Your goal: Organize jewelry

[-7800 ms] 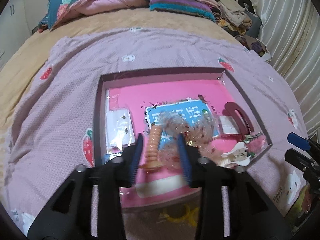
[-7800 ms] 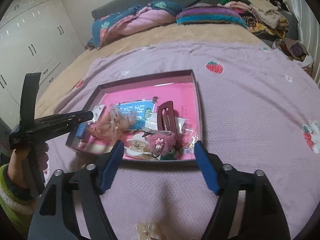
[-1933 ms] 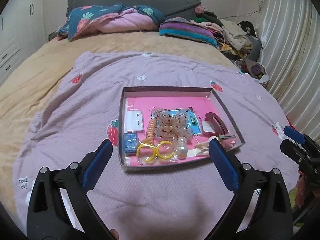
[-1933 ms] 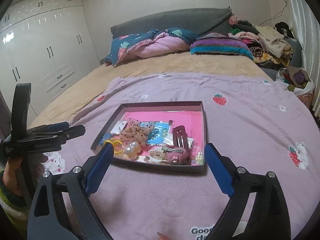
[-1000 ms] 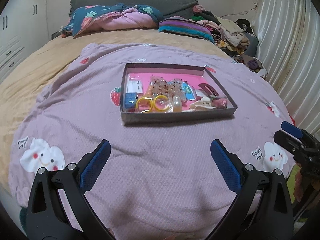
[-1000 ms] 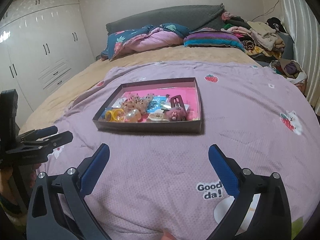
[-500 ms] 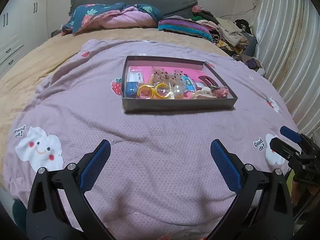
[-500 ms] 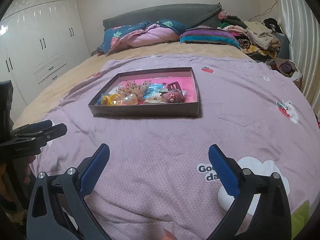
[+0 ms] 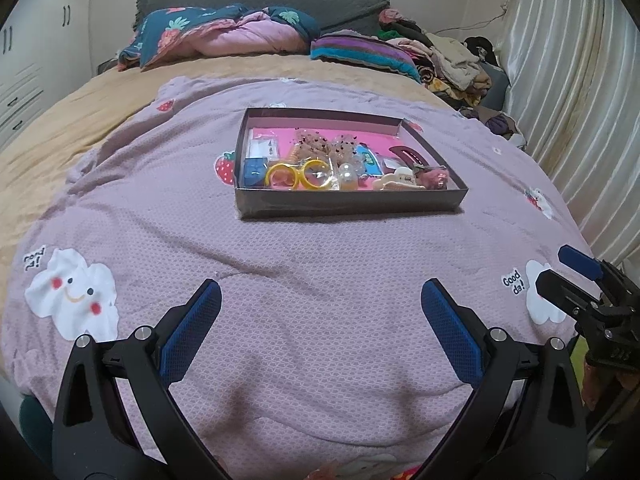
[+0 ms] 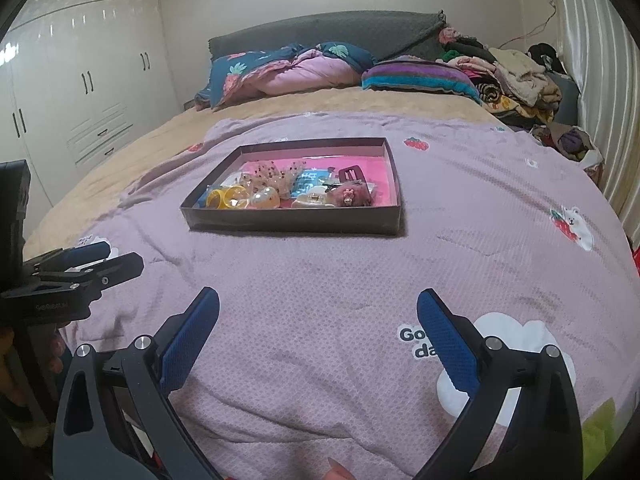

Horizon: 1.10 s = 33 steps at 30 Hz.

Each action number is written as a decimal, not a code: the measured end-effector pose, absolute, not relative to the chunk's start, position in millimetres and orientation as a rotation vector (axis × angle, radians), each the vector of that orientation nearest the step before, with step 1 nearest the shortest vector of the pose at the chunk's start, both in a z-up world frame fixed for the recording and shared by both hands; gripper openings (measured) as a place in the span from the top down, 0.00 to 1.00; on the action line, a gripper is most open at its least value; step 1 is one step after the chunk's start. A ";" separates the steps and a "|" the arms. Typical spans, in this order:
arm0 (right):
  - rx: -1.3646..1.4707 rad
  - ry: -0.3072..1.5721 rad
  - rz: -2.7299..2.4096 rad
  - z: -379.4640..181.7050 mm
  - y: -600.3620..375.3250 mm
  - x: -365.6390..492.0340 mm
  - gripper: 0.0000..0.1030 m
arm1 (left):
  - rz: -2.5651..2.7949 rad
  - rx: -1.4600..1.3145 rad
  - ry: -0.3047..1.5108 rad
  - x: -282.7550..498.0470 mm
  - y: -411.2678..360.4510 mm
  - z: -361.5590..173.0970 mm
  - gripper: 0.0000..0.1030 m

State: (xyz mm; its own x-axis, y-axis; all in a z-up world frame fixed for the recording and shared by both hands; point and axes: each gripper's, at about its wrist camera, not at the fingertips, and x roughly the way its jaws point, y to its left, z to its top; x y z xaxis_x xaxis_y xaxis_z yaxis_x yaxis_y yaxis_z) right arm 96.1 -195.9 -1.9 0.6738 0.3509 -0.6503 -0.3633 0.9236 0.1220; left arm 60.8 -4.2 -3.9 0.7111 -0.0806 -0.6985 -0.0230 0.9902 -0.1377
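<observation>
A shallow dark box [image 9: 348,206] [image 10: 296,220] with a pink floor lies on the lilac blanket, well ahead of both grippers. Inside it lie yellow rings [image 9: 298,174] [image 10: 224,197], a frilly beige scrunchie [image 9: 332,146], a maroon hair clip [image 9: 408,155] [image 10: 352,173], a cream claw clip [image 9: 398,180] [image 10: 314,199], a fuzzy pink clip [image 10: 352,196] and a blue card [image 10: 306,182]. My left gripper [image 9: 320,332] is open and holds nothing, low over the blanket's near part. My right gripper [image 10: 318,336] is likewise open with nothing in it.
The lilac blanket [image 9: 280,264] with cloud and strawberry prints covers a tan bed. Quilts and a striped pillow [image 10: 420,76] lie at the headboard, piled clothes [image 10: 516,80] at the far right. White wardrobes [image 10: 80,92] stand left; a pale curtain [image 9: 580,100] hangs right.
Both grippers have pulled back and down from the box, which now sits farther off. The left gripper had earlier been narrow over the box contents and now stands wide open.
</observation>
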 end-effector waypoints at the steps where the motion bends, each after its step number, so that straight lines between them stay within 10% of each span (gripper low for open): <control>1: -0.016 0.730 0.401 -2.1 -196.3 96.1 0.04 | -0.033 -0.141 0.780 60.7 -4.6 -3.3 0.09; 33: 0.001 0.733 0.404 -1.3 -197.5 96.9 0.04 | -0.030 -0.142 0.797 60.0 -6.0 -3.5 0.09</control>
State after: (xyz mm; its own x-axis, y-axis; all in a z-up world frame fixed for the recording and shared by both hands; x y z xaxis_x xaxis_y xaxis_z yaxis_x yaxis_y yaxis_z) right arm 96.9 -197.5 -1.3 0.6700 0.3587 -0.6499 -0.3584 0.9230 0.1400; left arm 60.0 -6.0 -3.5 0.6989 -0.0806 -0.7107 -0.0267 0.9900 -0.1386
